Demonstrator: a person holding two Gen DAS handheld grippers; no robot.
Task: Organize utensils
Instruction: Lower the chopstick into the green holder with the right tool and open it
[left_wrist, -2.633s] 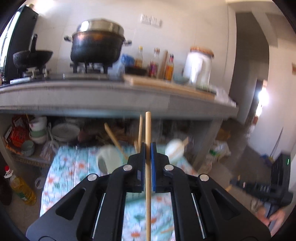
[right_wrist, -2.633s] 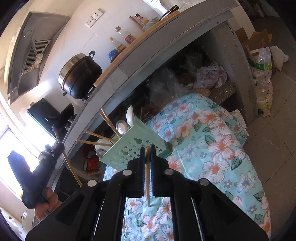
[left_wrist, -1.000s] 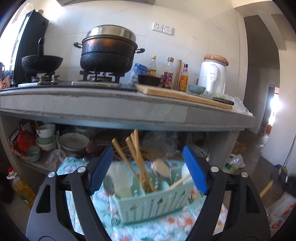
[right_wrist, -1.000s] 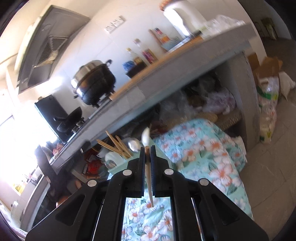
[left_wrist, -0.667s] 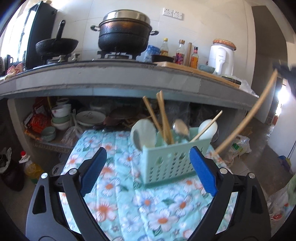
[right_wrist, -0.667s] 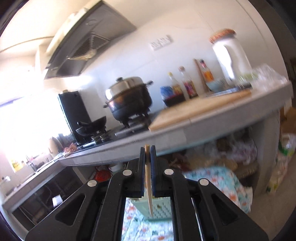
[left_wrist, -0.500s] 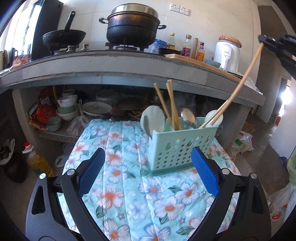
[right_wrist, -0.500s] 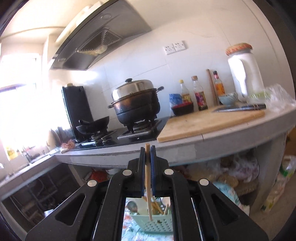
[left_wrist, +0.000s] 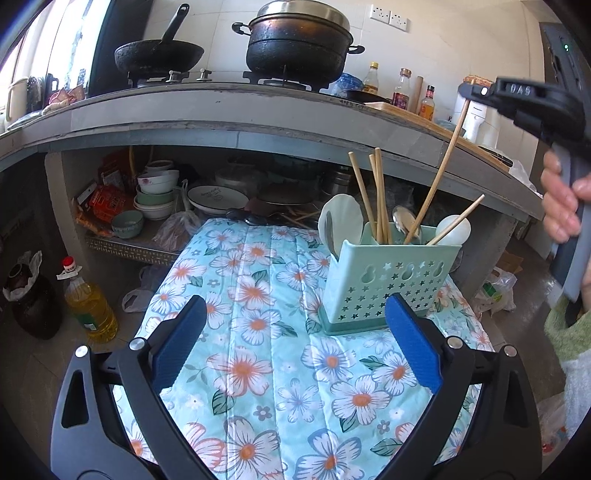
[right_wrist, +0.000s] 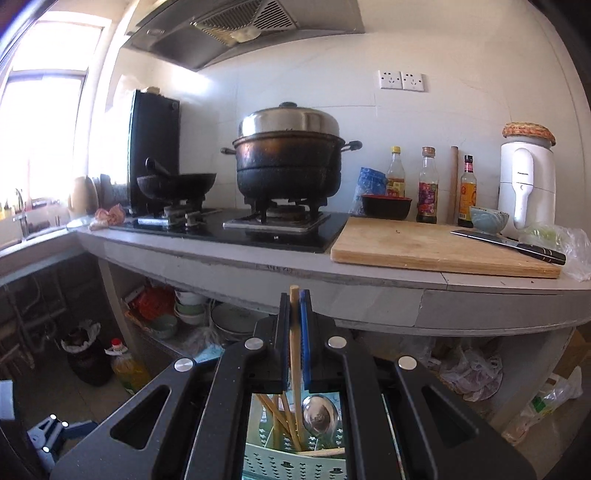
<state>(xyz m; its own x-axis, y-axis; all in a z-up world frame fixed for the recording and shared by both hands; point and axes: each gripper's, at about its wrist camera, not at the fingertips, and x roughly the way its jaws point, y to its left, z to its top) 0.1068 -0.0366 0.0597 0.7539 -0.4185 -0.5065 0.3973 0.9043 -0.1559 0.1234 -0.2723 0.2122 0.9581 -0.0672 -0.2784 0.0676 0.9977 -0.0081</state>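
Observation:
A mint-green utensil basket (left_wrist: 384, 284) stands on the floral cloth (left_wrist: 258, 295), holding several wooden chopsticks (left_wrist: 376, 192), white spoons (left_wrist: 340, 221) and a metal spoon (left_wrist: 404, 221). My left gripper (left_wrist: 295, 343) hangs in front of it, jaws opening wide, nothing between them. My right gripper (left_wrist: 471, 92), held by a hand (left_wrist: 561, 199), is above the basket's right side, shut on a chopstick (left_wrist: 439, 173) whose lower end dips into the basket. In the right wrist view the gripper (right_wrist: 294, 306) clamps that chopstick (right_wrist: 295, 354) upright over the basket (right_wrist: 295, 461).
A stone counter (left_wrist: 258, 114) spans behind, carrying a black pot (left_wrist: 299, 40), a wok (left_wrist: 159, 55), bottles and a cutting board (right_wrist: 436, 247) with a knife (right_wrist: 509, 243). Bowls and plates sit under it. An oil bottle (left_wrist: 88, 299) and a dark jar (left_wrist: 33, 302) stand on the floor left.
My left gripper let go of its chopstick, opened wide and drew back and down from the basket. My right gripper rolled upright, rose and brought its chopstick over and into the basket.

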